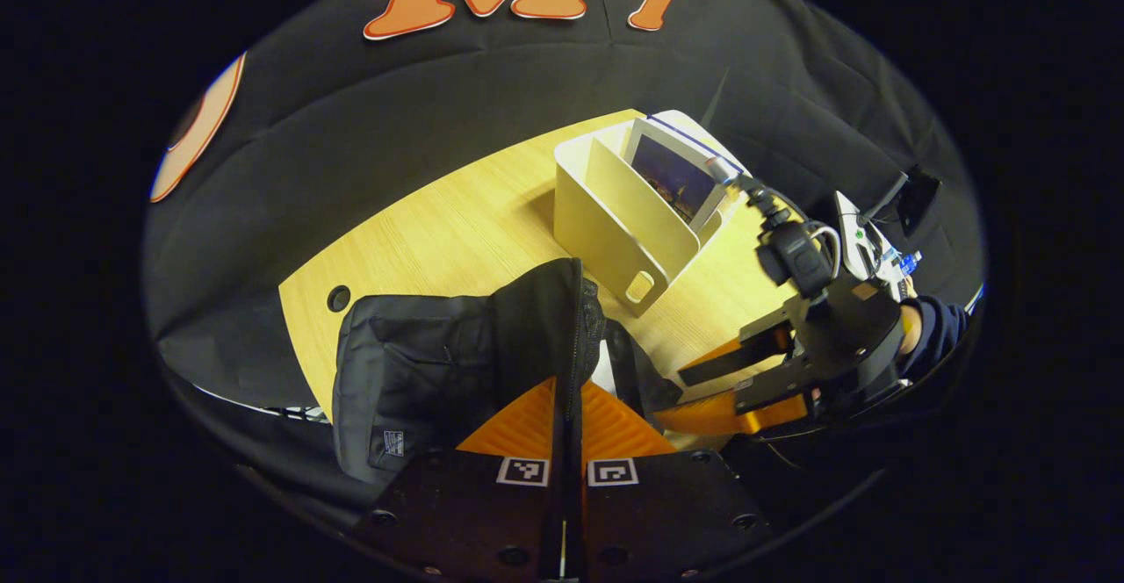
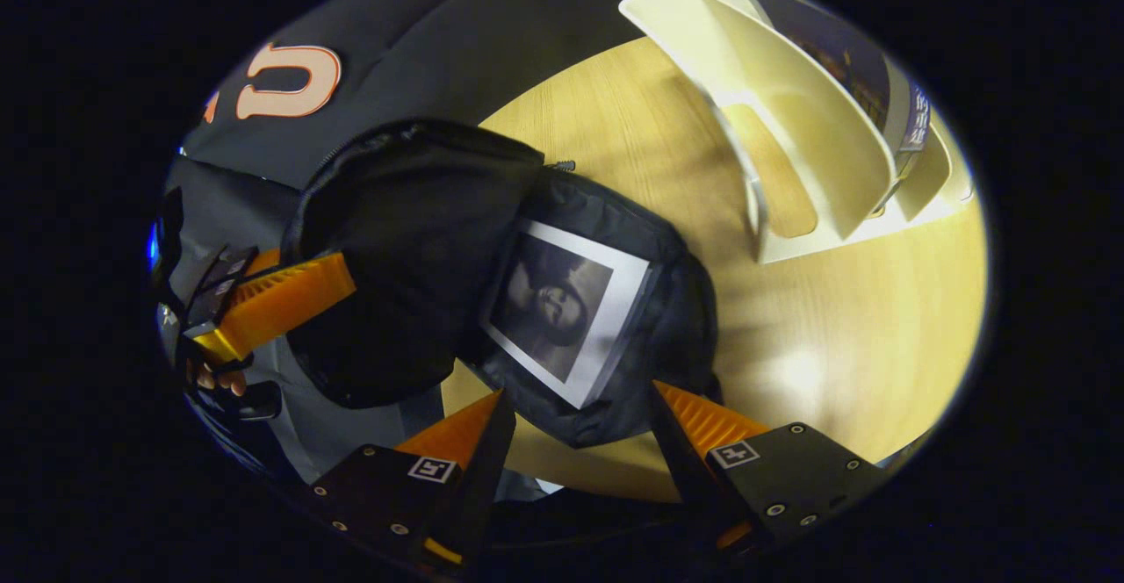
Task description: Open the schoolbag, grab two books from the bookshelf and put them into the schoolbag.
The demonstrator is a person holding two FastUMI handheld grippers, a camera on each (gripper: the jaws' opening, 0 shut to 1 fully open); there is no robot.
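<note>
item: black fabric schoolbag (image 2: 421,249), lying on the pale wood-grain tabletop (image 2: 834,328), mouth open. its flap (image 1: 549,320) is lifted and pinched between the two fingers of the left gripper (image 1: 567,407), which are closed tight on the zippered edge, no gap between them in the left gripper view. in the right gripper view the left gripper (image 2: 281,298) shows at the far side of the bag, with fingers of the holding hand (image 2: 215,378) below it.

item: book with white-bordered dark photo cover (image 2: 562,306), lying inside the open bag, cover up, tilted.

item: right gripper (image 2: 575,412), fingers spread wide apart just above the near edge of the bag and the book's lower corner, nothing between them; whether either finger touches the bag cannot be told. in the left gripper view it (image 1: 702,390) sits right of the bag, held by a hand in a dark sleeve (image 1: 935,333).

item: cream-white divided desktop bookshelf (image 1: 615,223), standing on the table beyond the bag, apart from it. one book with a dark blue cover and white edge (image 1: 672,175) stands leaning in its far compartment; the near compartments hold nothing.

item: round cable hole (image 1: 338,298) in the tabletop, beside the bag.
</note>
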